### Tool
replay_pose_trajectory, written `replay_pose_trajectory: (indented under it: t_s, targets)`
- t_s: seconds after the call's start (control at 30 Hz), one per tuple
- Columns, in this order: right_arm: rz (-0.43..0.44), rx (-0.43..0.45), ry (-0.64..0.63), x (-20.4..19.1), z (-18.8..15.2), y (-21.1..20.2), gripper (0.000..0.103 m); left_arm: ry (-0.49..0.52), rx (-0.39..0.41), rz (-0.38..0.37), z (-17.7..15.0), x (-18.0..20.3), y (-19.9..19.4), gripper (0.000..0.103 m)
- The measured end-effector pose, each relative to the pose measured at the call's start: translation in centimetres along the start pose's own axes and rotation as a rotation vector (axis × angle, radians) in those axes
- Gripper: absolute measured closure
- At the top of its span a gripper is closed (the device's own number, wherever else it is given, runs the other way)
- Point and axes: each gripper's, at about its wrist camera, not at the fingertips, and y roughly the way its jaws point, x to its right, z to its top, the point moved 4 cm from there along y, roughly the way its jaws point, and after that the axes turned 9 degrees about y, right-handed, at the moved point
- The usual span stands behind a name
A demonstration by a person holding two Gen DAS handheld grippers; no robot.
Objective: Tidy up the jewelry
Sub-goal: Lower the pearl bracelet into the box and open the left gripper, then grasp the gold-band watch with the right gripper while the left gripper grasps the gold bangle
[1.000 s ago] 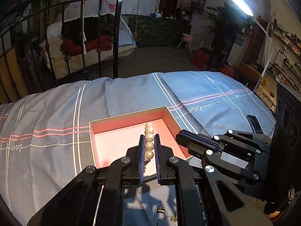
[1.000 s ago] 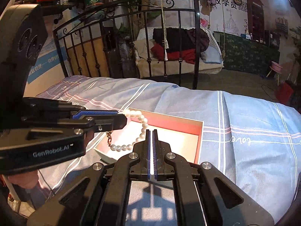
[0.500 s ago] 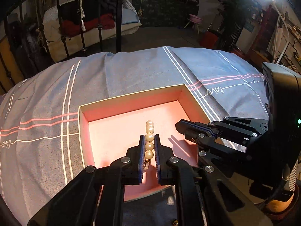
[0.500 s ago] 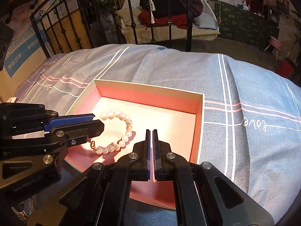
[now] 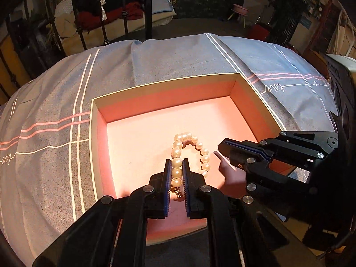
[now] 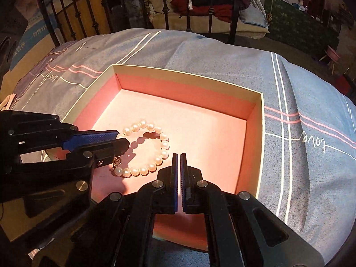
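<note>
A pearl bracelet (image 5: 189, 149) with a gold clasp lies as a loop low over the floor of an open pink-lined box (image 5: 164, 93). My left gripper (image 5: 177, 173) is shut on the bracelet near its clasp end, inside the box. In the right wrist view the bracelet (image 6: 155, 146) spreads out beside the left gripper (image 6: 120, 140), and its shadow shows on the box (image 6: 189, 73) floor. My right gripper (image 6: 178, 166) is shut and empty, hovering over the box's near right part. It also shows in the left wrist view (image 5: 222, 149).
The box rests on a grey-blue bedspread (image 5: 55, 111) with white and pink stripes. A black iron bed rail (image 6: 164, 2) stands behind it, with a cushioned swing seat (image 6: 211, 11) and room clutter beyond.
Both grippers have moved forward and down into the box. The bracelet, first hanging from my left gripper, now spreads out as a loop at the box floor.
</note>
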Motion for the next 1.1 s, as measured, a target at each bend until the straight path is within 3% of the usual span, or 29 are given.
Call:
replay_pose_trajectory:
  t_s: [0.2, 0.27, 0.37, 0.4, 0.43, 0.5, 0.67, 0.83, 0.9, 1.1]
  targets:
    - [-0.015, 0.009, -0.006, 0.1, 0.0, -0.5, 0.1, -0.007, 0.006, 0.009, -0.2, -0.1, -0.3, 0.09]
    - [-0.014, 0.018, -0.001, 0.2, 0.0, -0.8, 0.1, -0.013, 0.023, 0.029, -0.2, -0.2, -0.9, 0.064]
    - [-0.021, 0.041, 0.015, 0.6, -0.1, -1.9, 0.095, -0.036, 0.065, 0.037, -0.2, -0.5, -2.4, 0.048]
    - [-0.023, 0.055, 0.019, 0.7, -0.2, -2.5, 0.081, -0.044, 0.079, 0.039, -0.3, -0.6, -3.0, 0.047]
    - [-0.038, 0.076, 0.022, 0.8, -0.3, -3.2, 0.054, -0.05, 0.096, 0.043, -0.4, -0.7, -3.8, 0.043]
    - [-0.051, 0.152, 0.022, 1.0, -0.8, -5.4, 0.034, -0.055, 0.14, 0.045, -0.9, -0.6, -5.7, 0.036]
    - [-0.023, 0.267, 0.053, 1.7, -3.9, -10.8, 0.034, -0.067, 0.23, 0.029, -4.2, 0.3, -9.8, 0.029]
    - [0.043, 0.356, 0.02, 1.1, -10.1, -15.0, 0.038, -0.06, 0.205, -0.01, -9.7, 2.8, -10.0, 0.029]
    - [0.082, 0.323, -0.021, 0.2, -12.6, -15.1, 0.05, -0.038, 0.174, -0.023, -11.8, 4.2, -9.4, 0.029]
    - [0.098, 0.211, -0.138, -2.6, -16.5, -13.1, 0.061, 0.006, 0.105, -0.02, -14.8, 6.9, -7.4, 0.03]
